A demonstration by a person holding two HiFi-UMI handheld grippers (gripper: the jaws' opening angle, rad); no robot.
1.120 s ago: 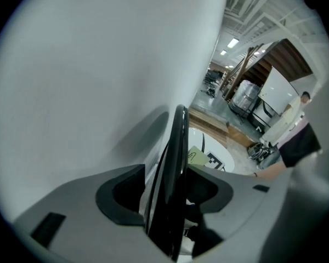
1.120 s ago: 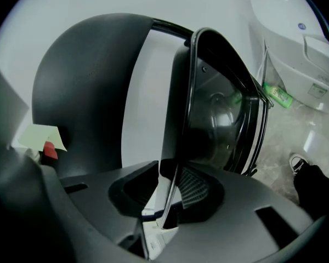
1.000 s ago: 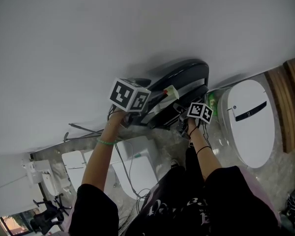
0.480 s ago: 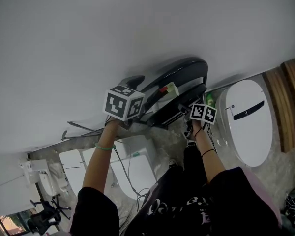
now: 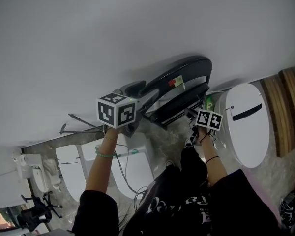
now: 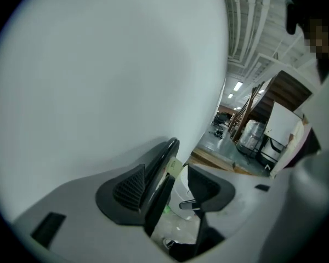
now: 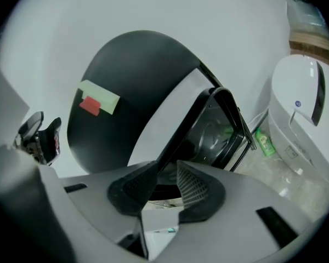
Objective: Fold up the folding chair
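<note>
A black folding chair [image 5: 179, 75] leans half folded against the white wall, with a green and red tag [image 5: 177, 81] on its backrest. My left gripper [image 5: 136, 96] is at the chair's upper left end. In the left gripper view the chair's edge [image 6: 163, 160] runs between the jaws of the left gripper [image 6: 167, 193], against the left pad, with a chrome piece at the right pad. My right gripper [image 5: 191, 113] holds the lower frame. In the right gripper view, the right gripper [image 7: 165, 185] is shut on a black frame bar [image 7: 181, 141] below the backrest [image 7: 126, 75].
A white toilet [image 5: 246, 122] stands right of the chair, with a green bottle [image 5: 208, 102] between them. More white toilets [image 5: 132, 166] and cables lie on the floor at the lower left. Wooden boards [image 5: 285, 107] run along the right edge. The person's legs fill the bottom middle.
The left marker cube has slid left and lower in the head view, and the right cube has moved right. The chair has tipped with them, and its tag has moved up and to the right.
</note>
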